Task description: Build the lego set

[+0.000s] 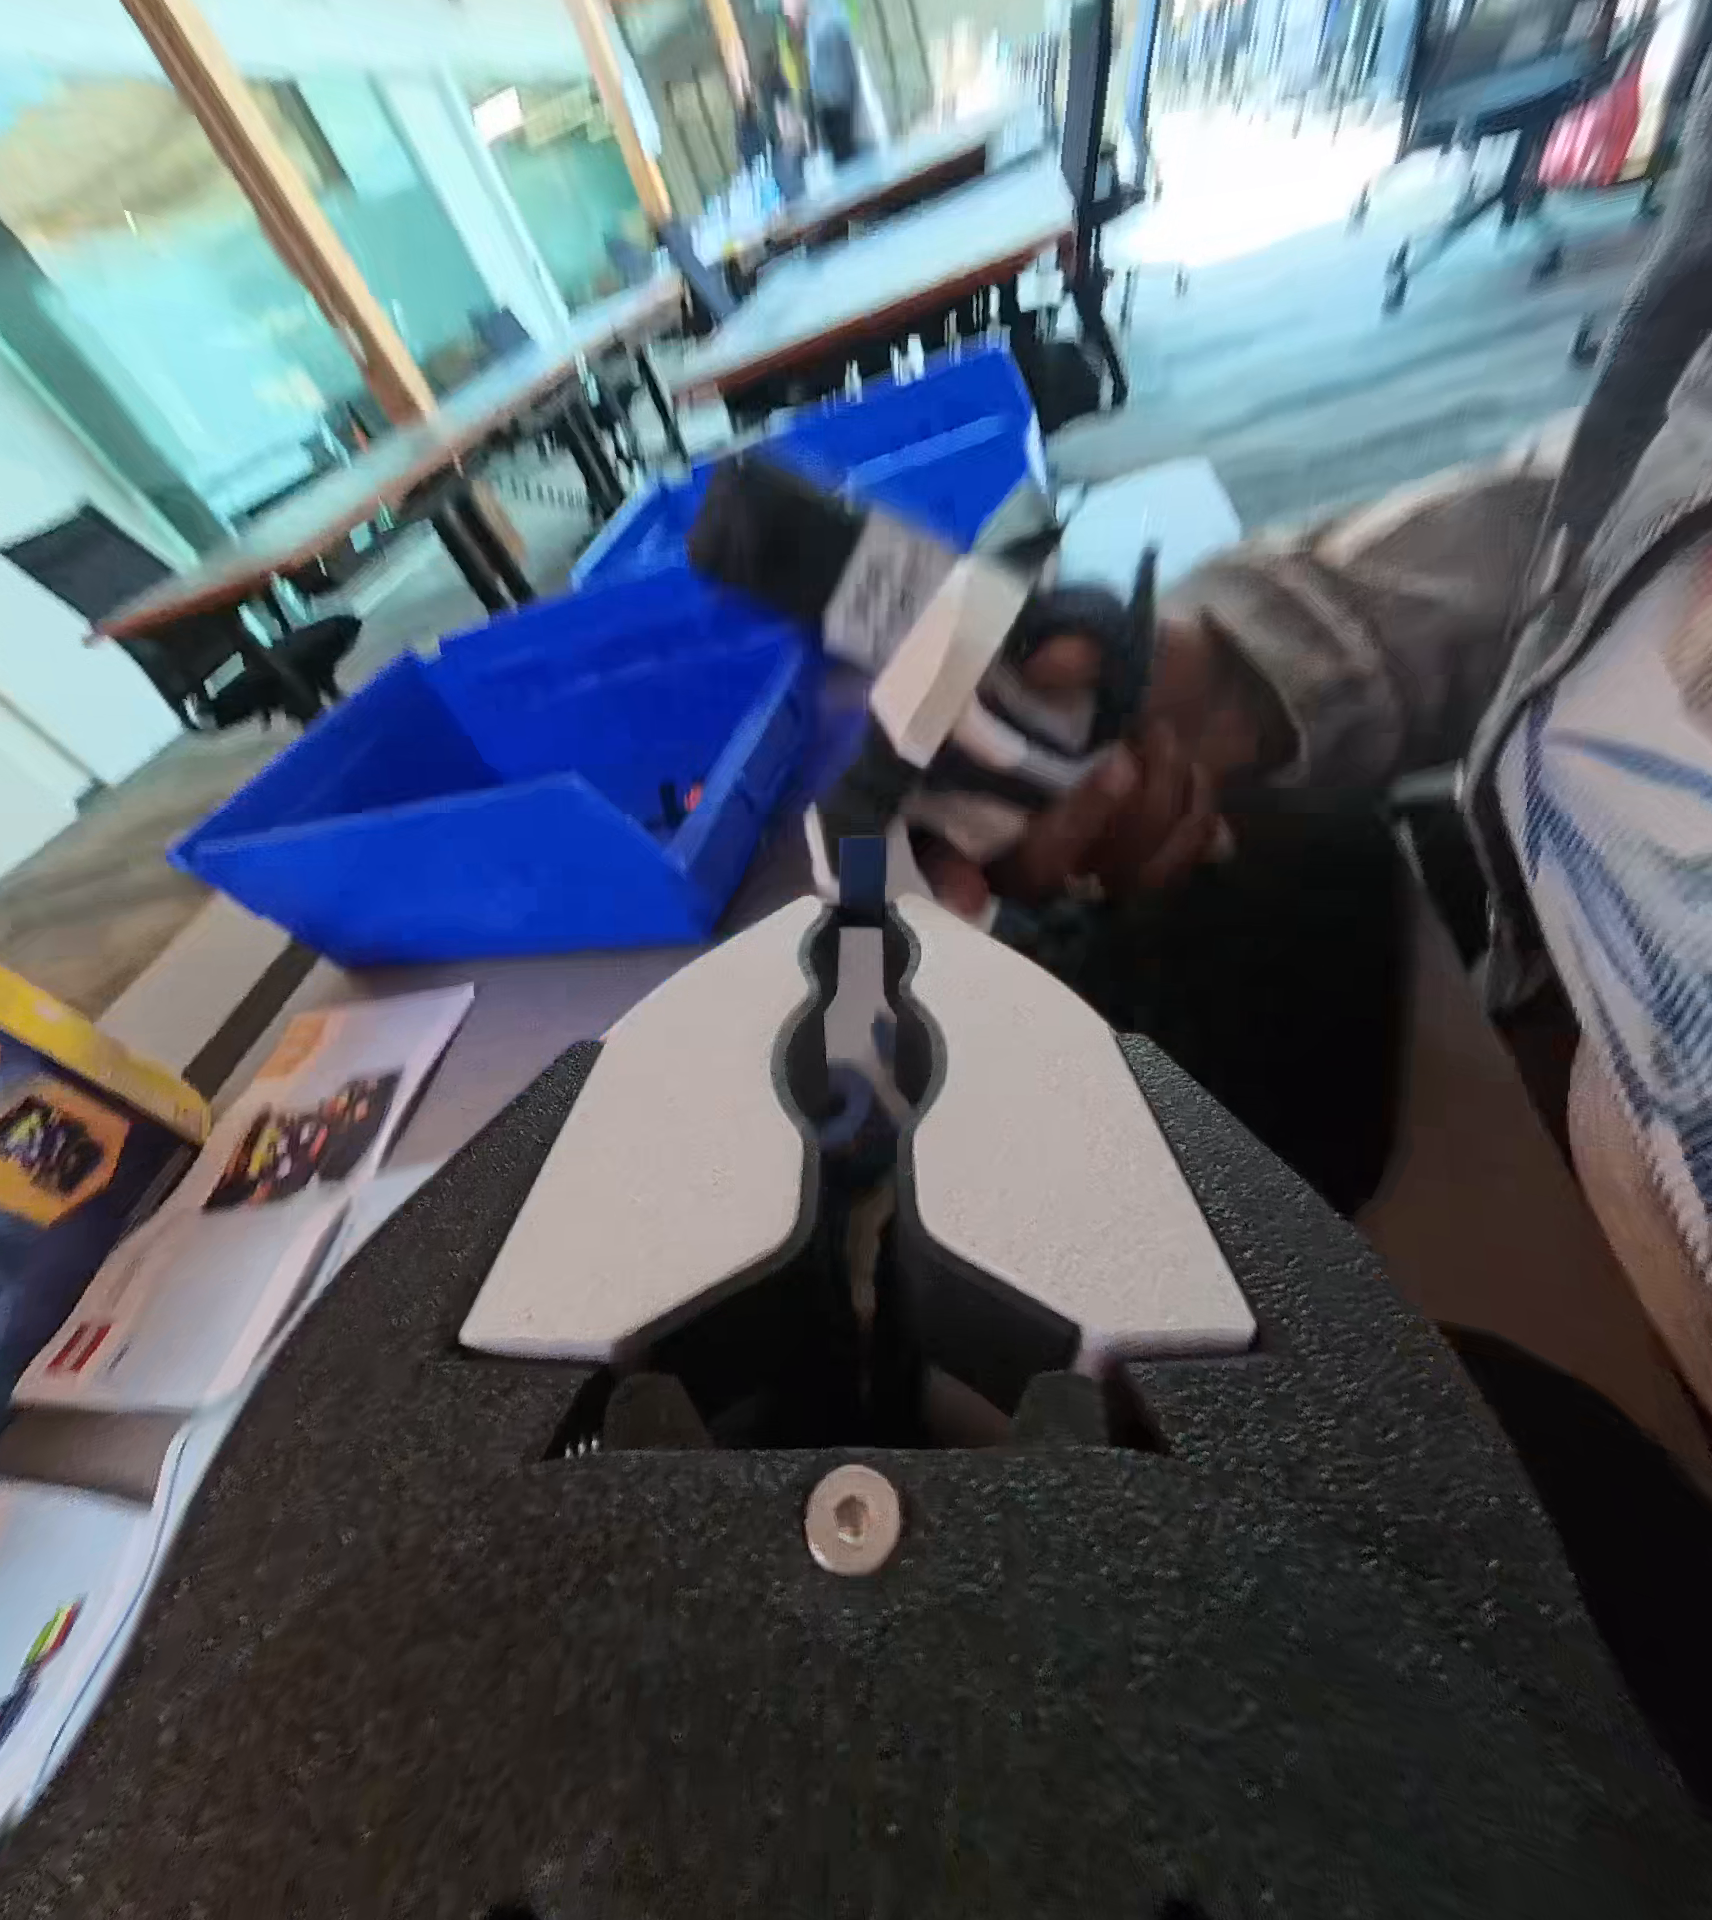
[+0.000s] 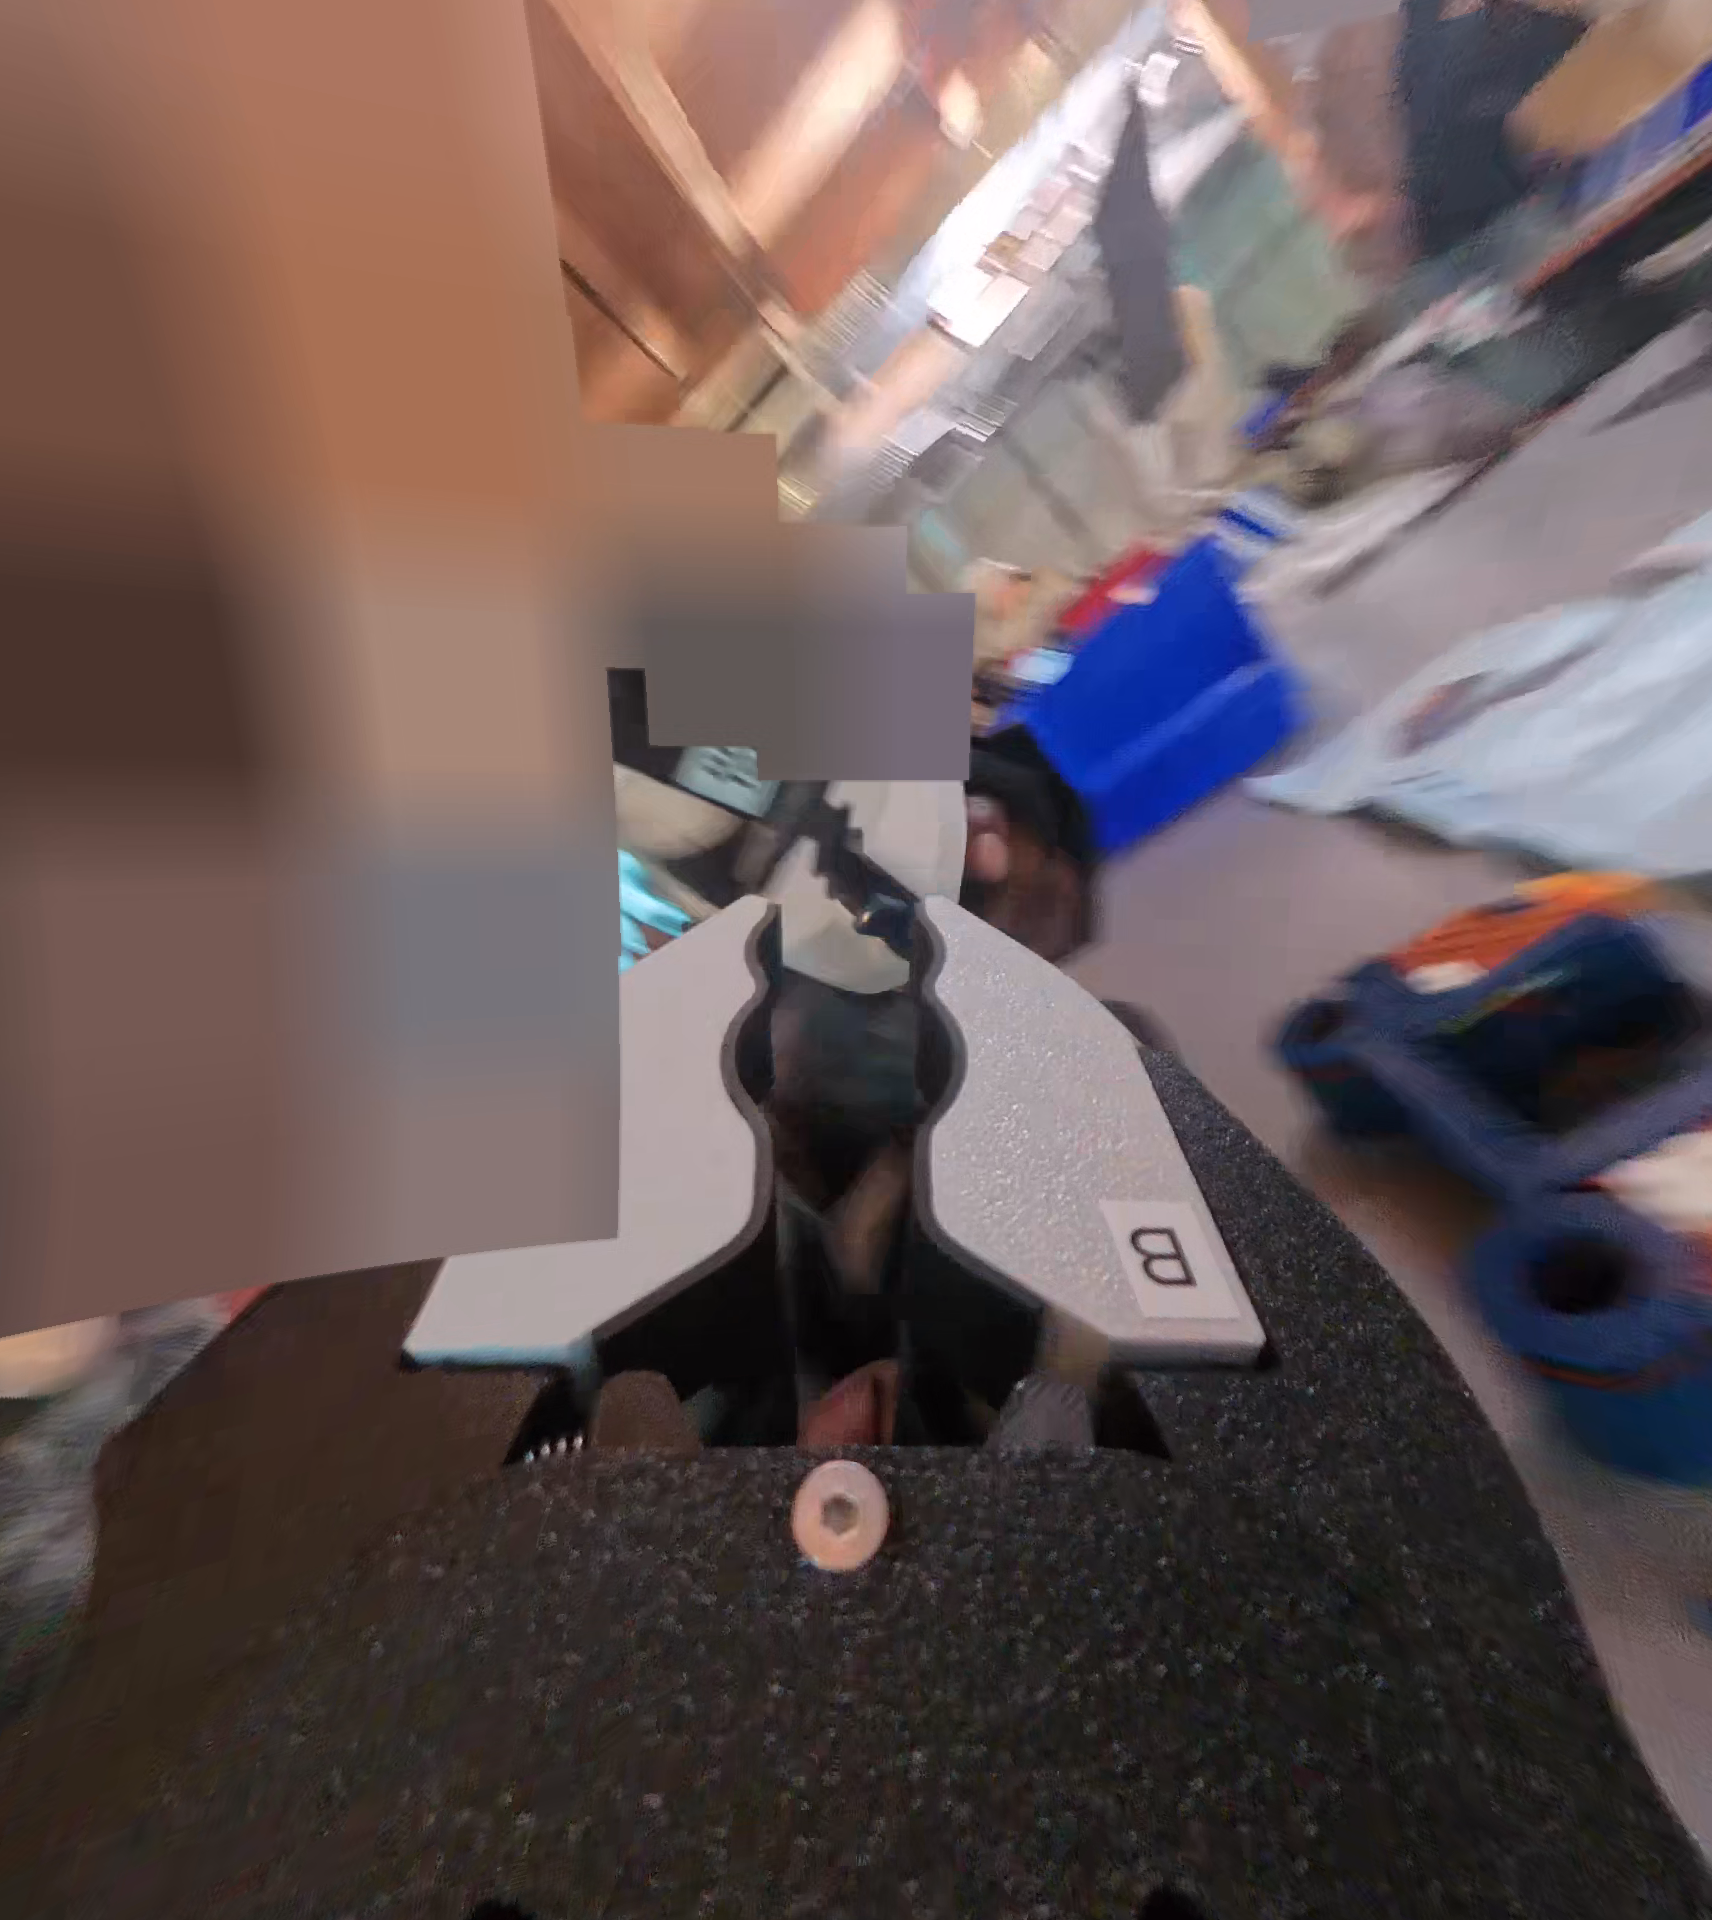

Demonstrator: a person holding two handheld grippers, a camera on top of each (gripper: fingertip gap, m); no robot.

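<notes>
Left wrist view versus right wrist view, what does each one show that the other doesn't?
Only the left wrist view shows the yellow Lego box, the instruction booklet, and a small dark blue piece pinched in the left claw. Only the right wrist view shows the partly built blue and orange Lego vehicle on the table. Both show blue bins and the opposite claw.

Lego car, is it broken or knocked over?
The half-built blue and orange car lies on the table, tilted, one wheel hole showing. Blur hides any damage. The left gripper pinches a small blue piece. Nothing else looks odd.
</notes>
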